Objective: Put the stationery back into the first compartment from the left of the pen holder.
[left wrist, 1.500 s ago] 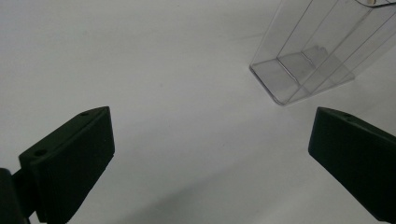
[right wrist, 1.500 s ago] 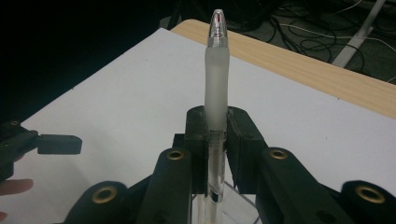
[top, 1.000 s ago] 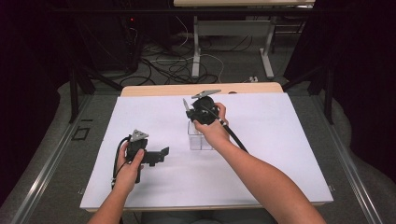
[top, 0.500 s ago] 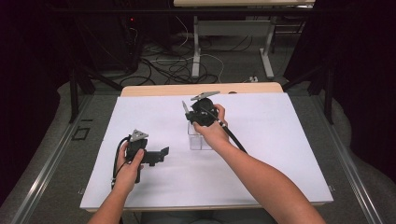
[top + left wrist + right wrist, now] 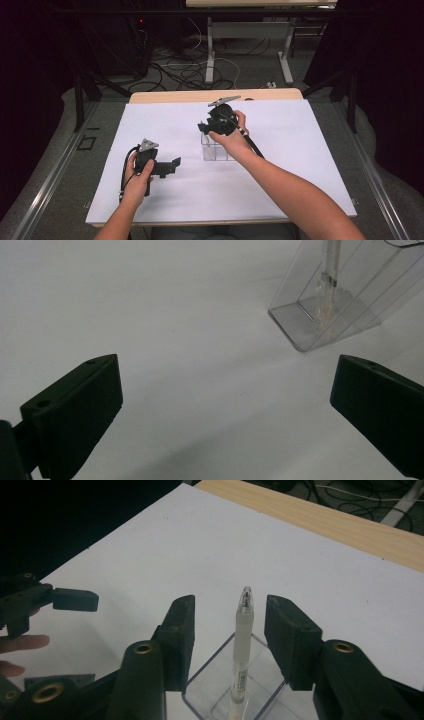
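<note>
A clear plastic box [image 5: 216,151] stands on the white table cover [image 5: 280,150], right of the middle. A white pen [image 5: 243,645] stands upright in the clear box [image 5: 200,692]. My right gripper [image 5: 207,131] hangs over the box, pointing down. In the right gripper view its jaws [image 5: 232,602] have just been opening and stand on either side of the pen's tip without touching it. My left gripper [image 5: 173,164] rests low at the left, open wide and empty. From the left gripper [image 5: 225,410] the box [image 5: 300,330] and the pen [image 5: 327,285] lie ahead to the right.
The wooden table edge [image 5: 175,96] shows beyond the white cover. Cables lie on the floor behind it, near the metal legs [image 5: 210,55] of another table. The left gripper [image 5: 70,600] shows at the left of the right gripper view.
The right gripper's jaws stand a little wider over the box than before. The left hand has kept still.
</note>
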